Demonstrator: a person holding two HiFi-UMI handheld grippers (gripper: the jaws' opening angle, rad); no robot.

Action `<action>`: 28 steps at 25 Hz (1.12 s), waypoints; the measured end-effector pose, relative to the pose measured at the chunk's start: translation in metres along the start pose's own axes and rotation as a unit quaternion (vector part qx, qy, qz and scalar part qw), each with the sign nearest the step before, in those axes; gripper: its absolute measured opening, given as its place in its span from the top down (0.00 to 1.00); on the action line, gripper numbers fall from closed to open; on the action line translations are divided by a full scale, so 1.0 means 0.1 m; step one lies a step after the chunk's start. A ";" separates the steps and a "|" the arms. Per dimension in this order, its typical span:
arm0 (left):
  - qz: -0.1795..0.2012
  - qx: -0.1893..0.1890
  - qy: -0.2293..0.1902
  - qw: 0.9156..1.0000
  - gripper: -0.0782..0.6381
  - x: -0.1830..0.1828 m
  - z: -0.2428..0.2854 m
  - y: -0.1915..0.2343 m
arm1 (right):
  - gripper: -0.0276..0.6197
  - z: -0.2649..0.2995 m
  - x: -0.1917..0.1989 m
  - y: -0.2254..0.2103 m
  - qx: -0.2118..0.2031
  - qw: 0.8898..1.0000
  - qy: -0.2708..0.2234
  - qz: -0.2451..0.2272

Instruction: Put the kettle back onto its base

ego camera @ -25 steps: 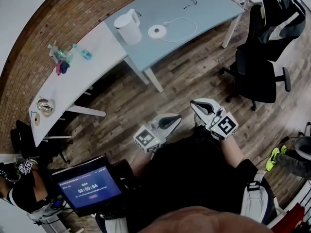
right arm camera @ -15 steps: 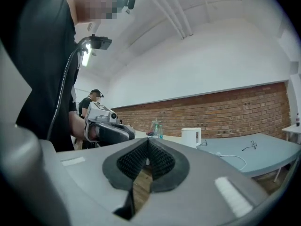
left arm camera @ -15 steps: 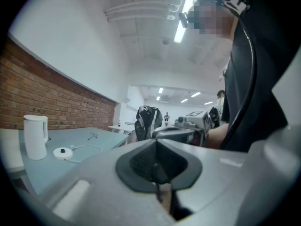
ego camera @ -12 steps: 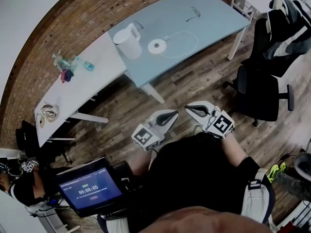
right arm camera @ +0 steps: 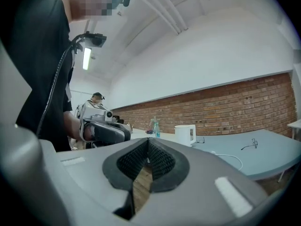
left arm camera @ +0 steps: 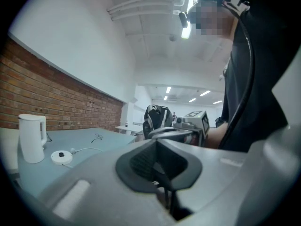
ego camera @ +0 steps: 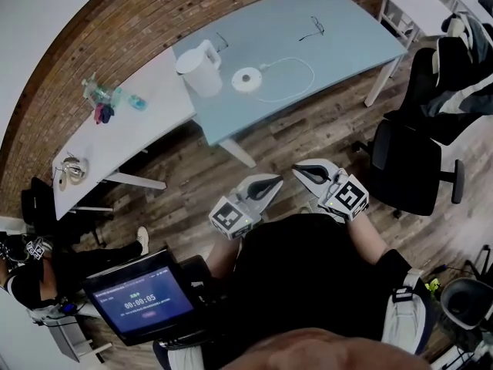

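A white kettle (ego camera: 201, 68) stands on the pale blue table (ego camera: 308, 64), next to its round white base (ego camera: 247, 79) with a looping white cord. In the left gripper view the kettle (left arm camera: 32, 138) and base (left arm camera: 61, 157) lie far left; the right gripper view shows the kettle (right arm camera: 185, 134) in the distance. My left gripper (ego camera: 271, 185) and right gripper (ego camera: 300, 169) are held close to the body over the wooden floor, well short of the table. Both are shut with nothing between the jaws.
A white table (ego camera: 115, 141) at left carries bottles (ego camera: 98, 92) and a small metal object. Glasses (ego camera: 311, 28) lie on the blue table. A black office chair (ego camera: 420, 156) with clothing stands at right. A screen (ego camera: 141, 297) sits at lower left beside a seated person.
The view has drifted toward the table and both grippers have moved slightly forward with the body. Their jaws stay shut and empty.
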State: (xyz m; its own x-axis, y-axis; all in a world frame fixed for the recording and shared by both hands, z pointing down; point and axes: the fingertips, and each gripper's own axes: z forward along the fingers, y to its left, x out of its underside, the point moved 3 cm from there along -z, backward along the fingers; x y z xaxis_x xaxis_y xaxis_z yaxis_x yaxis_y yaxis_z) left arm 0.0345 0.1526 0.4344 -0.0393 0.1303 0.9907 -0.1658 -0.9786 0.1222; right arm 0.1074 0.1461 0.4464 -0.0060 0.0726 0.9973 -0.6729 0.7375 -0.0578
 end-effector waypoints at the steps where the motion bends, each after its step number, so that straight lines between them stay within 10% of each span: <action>1: 0.003 -0.002 0.000 1.000 0.89 0.04 0.04 0.03 | 0.95 -0.02 0.01 -0.06 -0.002 1.000 -0.002 0.002; 28: -0.006 -0.025 -0.009 1.000 0.89 0.09 0.44 0.56 | 0.95 0.10 0.29 -0.71 -0.027 0.999 0.016 0.009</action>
State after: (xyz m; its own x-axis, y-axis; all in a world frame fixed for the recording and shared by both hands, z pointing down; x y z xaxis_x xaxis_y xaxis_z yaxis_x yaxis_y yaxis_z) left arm 0.0687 0.0920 0.4528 -0.0187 0.1395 0.9900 -0.2158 -0.9674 0.1322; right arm 0.1479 0.0888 0.4794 0.0056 0.1068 0.9943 -0.6321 0.7709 -0.0792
